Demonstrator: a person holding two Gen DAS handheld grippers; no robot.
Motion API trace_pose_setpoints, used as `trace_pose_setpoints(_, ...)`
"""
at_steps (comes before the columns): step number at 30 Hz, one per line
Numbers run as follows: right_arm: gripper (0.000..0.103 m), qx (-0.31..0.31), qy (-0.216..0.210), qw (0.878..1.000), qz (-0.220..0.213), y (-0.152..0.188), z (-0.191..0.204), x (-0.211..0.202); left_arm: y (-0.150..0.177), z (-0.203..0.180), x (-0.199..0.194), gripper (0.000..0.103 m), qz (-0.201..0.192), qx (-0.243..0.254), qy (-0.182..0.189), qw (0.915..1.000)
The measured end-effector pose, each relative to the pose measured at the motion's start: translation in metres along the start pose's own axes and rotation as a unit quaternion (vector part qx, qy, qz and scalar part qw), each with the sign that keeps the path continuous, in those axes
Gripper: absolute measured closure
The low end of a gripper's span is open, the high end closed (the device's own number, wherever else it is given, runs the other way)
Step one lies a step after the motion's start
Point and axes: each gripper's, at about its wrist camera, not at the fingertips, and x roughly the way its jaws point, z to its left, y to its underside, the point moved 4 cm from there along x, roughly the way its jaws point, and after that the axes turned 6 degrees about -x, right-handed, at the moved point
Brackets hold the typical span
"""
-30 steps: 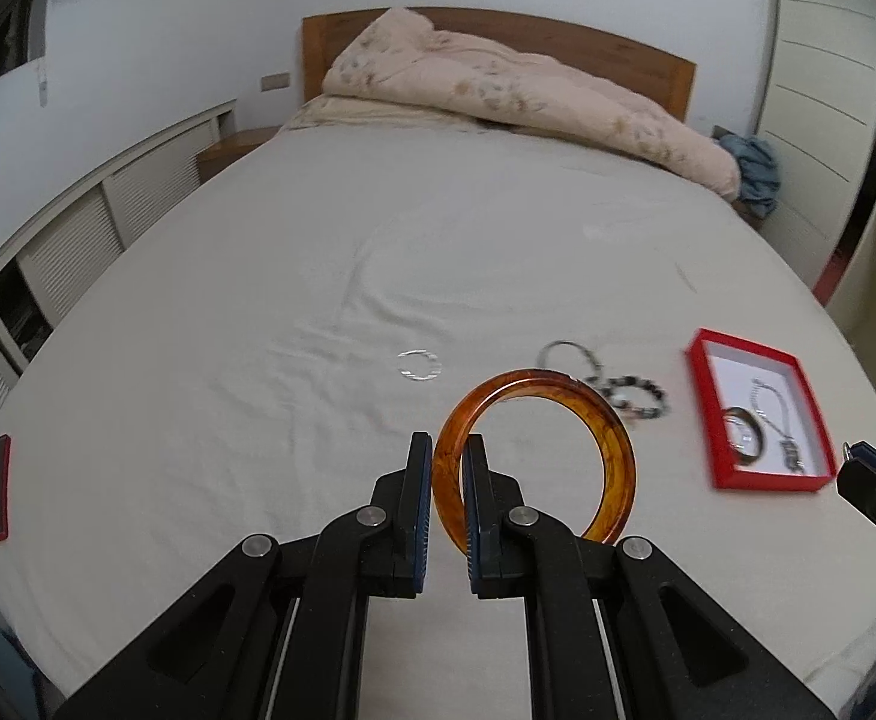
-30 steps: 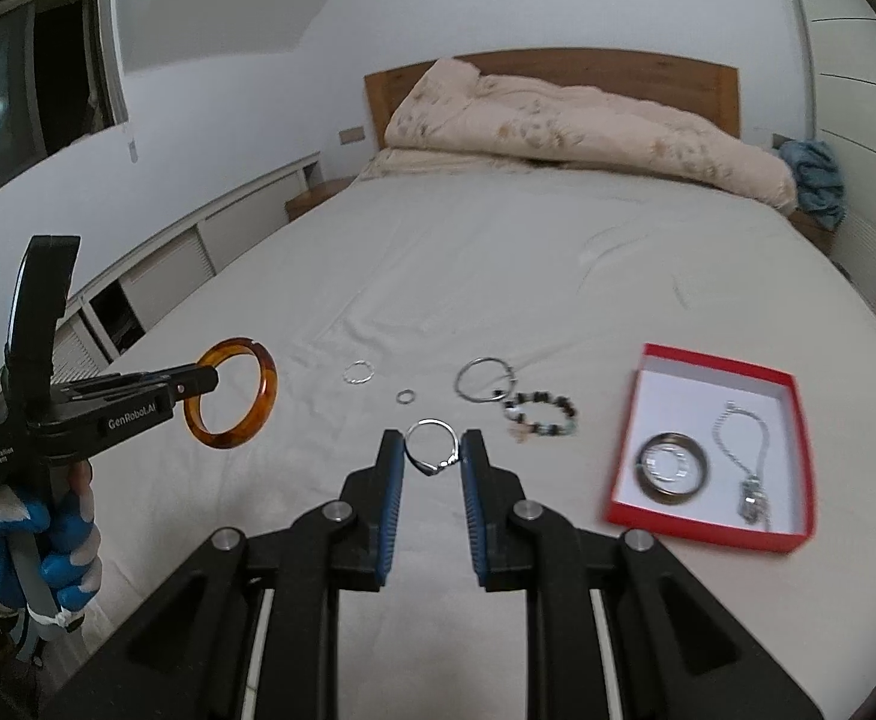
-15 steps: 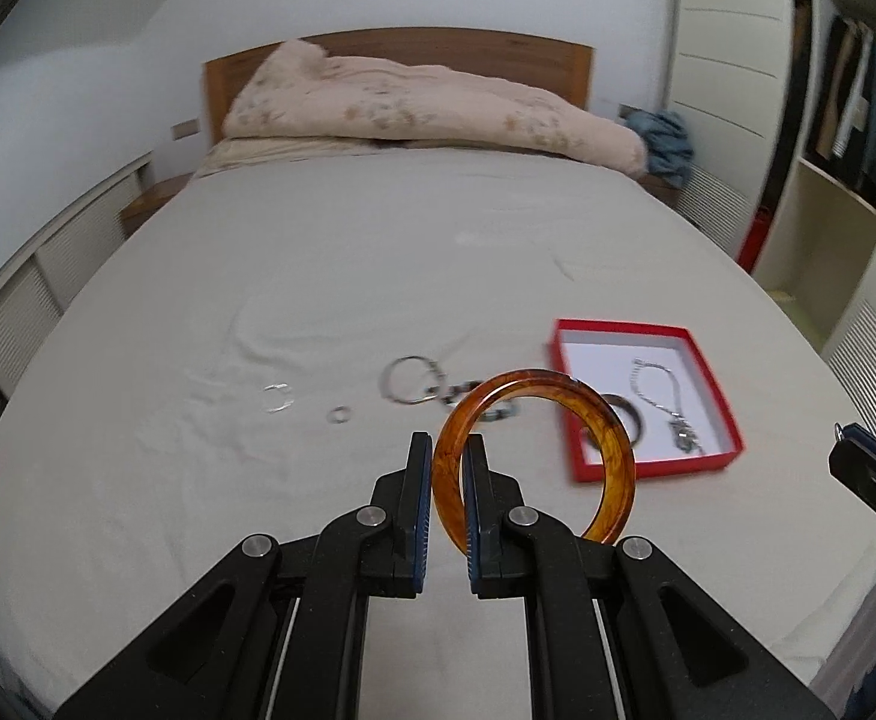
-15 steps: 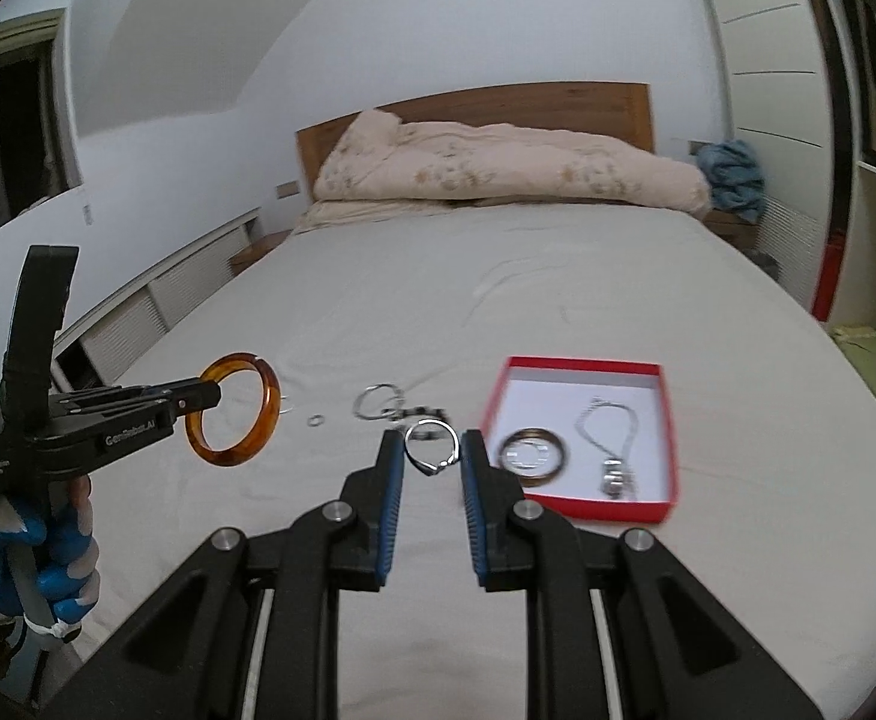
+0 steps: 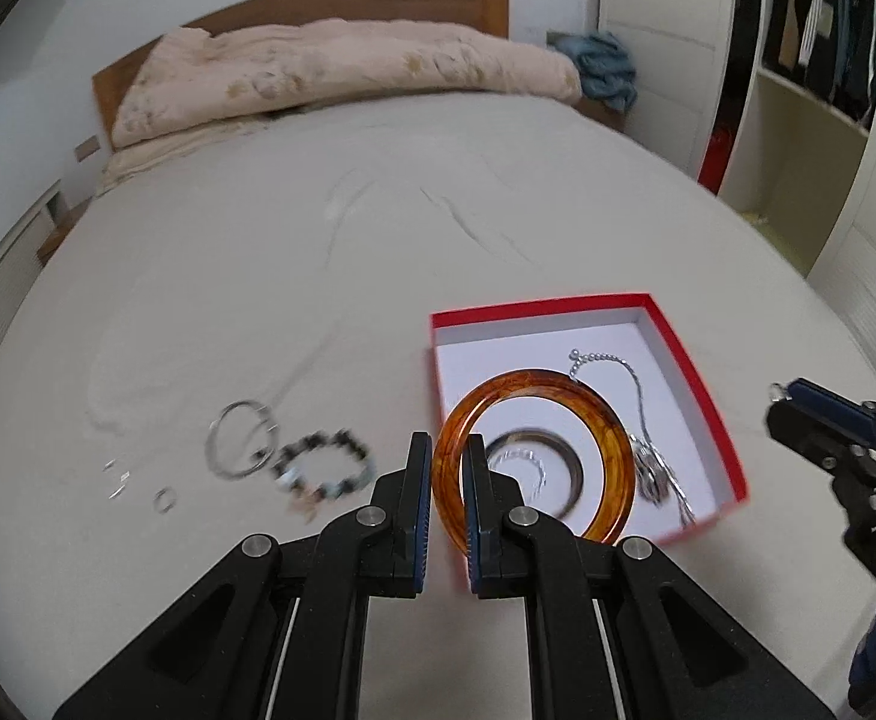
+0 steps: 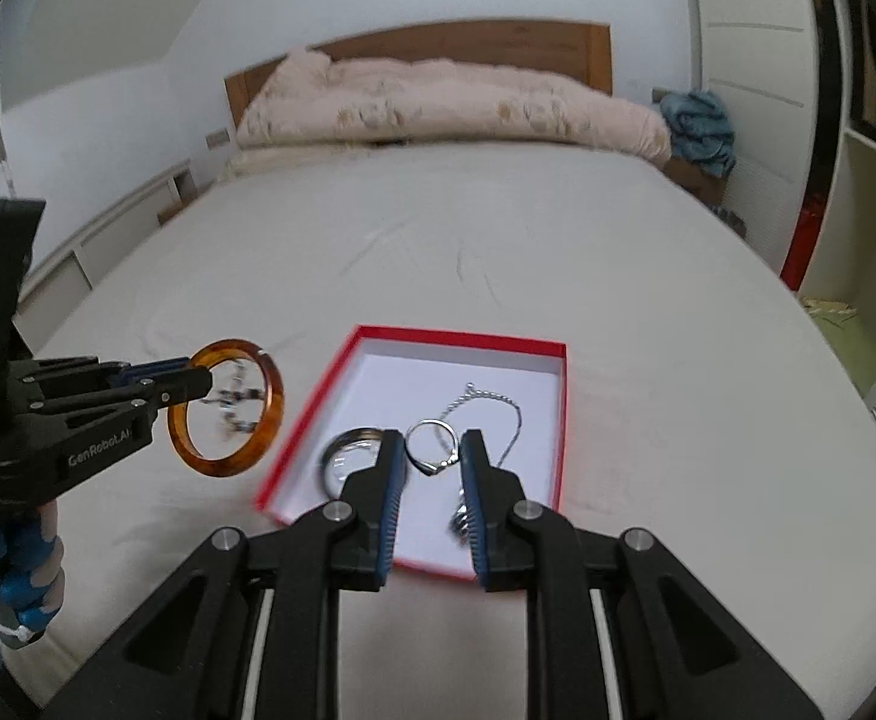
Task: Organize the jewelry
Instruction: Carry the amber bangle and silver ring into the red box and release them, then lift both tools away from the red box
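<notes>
- Left of the red box (image 5: 702, 384), on the bed sheet (image 5: 318, 276), I see a silver bangle (image 5: 240, 438), a beaded bracelet (image 5: 324, 465) and small rings (image 5: 164, 501) not yet sorted.
- My left gripper (image 5: 443, 510) is clamped on the amber bangle (image 5: 534, 456), hanging at the box's near-left corner.
- My right gripper (image 6: 432, 468) pinches a thin silver ring (image 6: 432, 447) above the box.
- Carrying step, I judge; next, lower both inside the walls and release.
</notes>
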Motion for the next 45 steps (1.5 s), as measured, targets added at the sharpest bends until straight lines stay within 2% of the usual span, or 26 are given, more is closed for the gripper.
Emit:
trace_pose_setpoints(6, 0.085, -0.002, -0.013, 0.999, 0.042, 0.001, -0.029, 0.079, -0.018, -0.02, 0.076, 0.094, 0.028, 0.015, -0.009, 0.9994)
trace_pose_setpoints(10, 0.085, -0.013, -0.029, 0.997, 0.075, 0.006, -0.043, 0.119, -0.017, -0.025, 0.108, 0.094, 0.042, 0.027, -0.017, 0.9986)
trace_pose_setpoints(17, 0.084, -0.062, -0.03, 0.992, 0.105, 0.015, -0.045, 0.141, -0.004, -0.023, 0.133, 0.093, 0.06, 0.03, -0.02, 0.9976)
trace_pose_setpoints(22, 0.084, -0.098, -0.026, 0.988, 0.113, 0.019, -0.037, 0.14, 0.001, -0.023, 0.135, 0.091, 0.056, 0.036, -0.026, 0.9974)
trace_pose_setpoints(26, 0.084, -0.123, -0.017, 0.985, 0.121, 0.022, -0.032, 0.137, 0.0, -0.021, 0.136, 0.09, 0.06, 0.025, -0.012, 0.9978)
trace_pose_setpoints(32, 0.084, -0.121, -0.008, 0.986, 0.115, 0.021, -0.04, 0.115, -0.002, -0.023, 0.111, 0.075, 0.049, 0.023, 0.01, 0.9985)
trace_pose_setpoints(34, 0.084, -0.117, -0.009, 0.987, 0.111, 0.019, -0.04, 0.104, -0.003, -0.025, 0.093, 0.066, 0.038, 0.023, 0.015, 0.9989)
trace_pose_setpoints(38, 0.083, -0.101, -0.003, 0.99, 0.094, 0.013, -0.035, 0.07, -0.002, -0.029, 0.049, 0.063, 0.016, 0.027, 0.023, 0.9992)
trace_pose_setpoints(39, 0.082, -0.094, -0.004, 0.992, 0.087, 0.01, -0.033, 0.058, -0.001, -0.029, 0.035, 0.062, 0.009, 0.029, 0.024, 0.9992)
trace_pose_setpoints(41, 0.069, -0.081, -0.003, 0.994, 0.071, 0.007, -0.026, 0.033, 0.0, -0.026, 0.009, 0.059, -0.006, 0.028, 0.023, 0.9993)
trace_pose_setpoints(45, 0.067, -0.054, -0.005, 0.998, 0.041, 0.005, -0.014, -0.013, 0.005, -0.013, -0.043, 0.053, -0.036, 0.021, 0.015, 0.999)
